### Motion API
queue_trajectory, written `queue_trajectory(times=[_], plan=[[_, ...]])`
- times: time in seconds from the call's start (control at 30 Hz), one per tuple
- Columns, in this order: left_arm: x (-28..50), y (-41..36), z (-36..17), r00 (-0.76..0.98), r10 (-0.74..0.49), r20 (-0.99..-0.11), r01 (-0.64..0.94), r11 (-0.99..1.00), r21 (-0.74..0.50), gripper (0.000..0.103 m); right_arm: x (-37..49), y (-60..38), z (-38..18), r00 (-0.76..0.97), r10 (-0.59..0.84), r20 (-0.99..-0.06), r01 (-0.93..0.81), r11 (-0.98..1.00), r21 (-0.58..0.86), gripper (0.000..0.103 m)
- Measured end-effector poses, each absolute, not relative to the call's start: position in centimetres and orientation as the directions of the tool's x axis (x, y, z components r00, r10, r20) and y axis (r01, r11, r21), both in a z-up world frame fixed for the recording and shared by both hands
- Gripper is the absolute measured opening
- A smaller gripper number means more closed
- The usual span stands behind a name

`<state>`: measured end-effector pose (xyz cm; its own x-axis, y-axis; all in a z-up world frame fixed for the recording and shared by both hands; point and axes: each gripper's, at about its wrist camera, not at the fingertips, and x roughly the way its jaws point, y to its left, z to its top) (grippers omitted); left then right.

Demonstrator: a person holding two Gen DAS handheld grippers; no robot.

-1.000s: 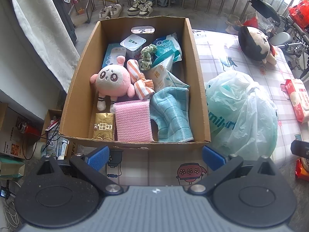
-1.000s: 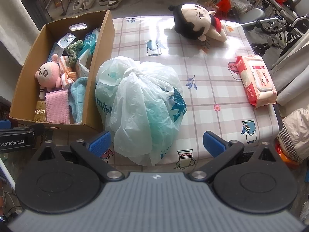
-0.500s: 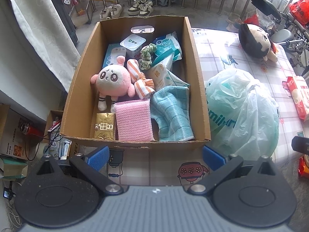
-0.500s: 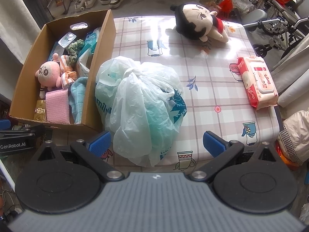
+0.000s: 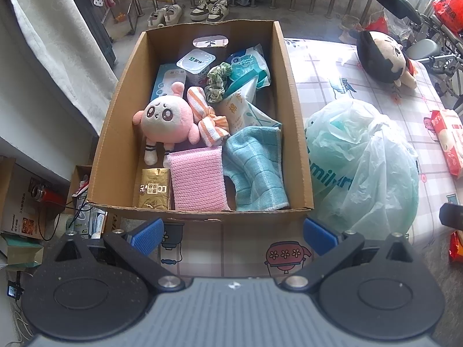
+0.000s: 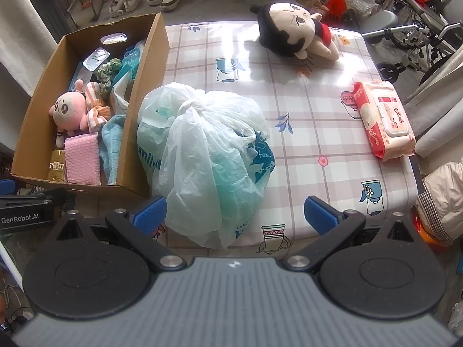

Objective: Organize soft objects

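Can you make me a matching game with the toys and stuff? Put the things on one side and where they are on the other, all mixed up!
Things:
1. pink plush
2. black-haired doll
3. tied plastic bag
4. wet wipes pack

Places:
A. right edge of the table
B. inside the cardboard box
C. far end of the table
D. on the table, right beside the box

Pairs: 1-B, 2-C, 3-D, 4-A

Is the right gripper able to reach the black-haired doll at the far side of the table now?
Probably yes. The right gripper is open and empty, and the black-haired doll lies uncovered. The tied plastic bag sits directly ahead, so the gripper would likely pass over it or along the bare tablecloth beside it.
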<state>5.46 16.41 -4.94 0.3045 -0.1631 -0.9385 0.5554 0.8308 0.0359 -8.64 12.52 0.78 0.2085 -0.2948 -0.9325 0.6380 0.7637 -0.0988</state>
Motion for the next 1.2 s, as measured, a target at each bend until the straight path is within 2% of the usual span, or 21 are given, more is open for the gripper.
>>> queue_trajectory(times=[1.2], plan=[[5.73,15.88,-5.34,0.295,-0.157,-0.943,0.571,0.820,0.042,0.103,-8.84,12.03,0.60,0.202,-0.294,-0.934,0.644,0.759,-0.100,0.102]])
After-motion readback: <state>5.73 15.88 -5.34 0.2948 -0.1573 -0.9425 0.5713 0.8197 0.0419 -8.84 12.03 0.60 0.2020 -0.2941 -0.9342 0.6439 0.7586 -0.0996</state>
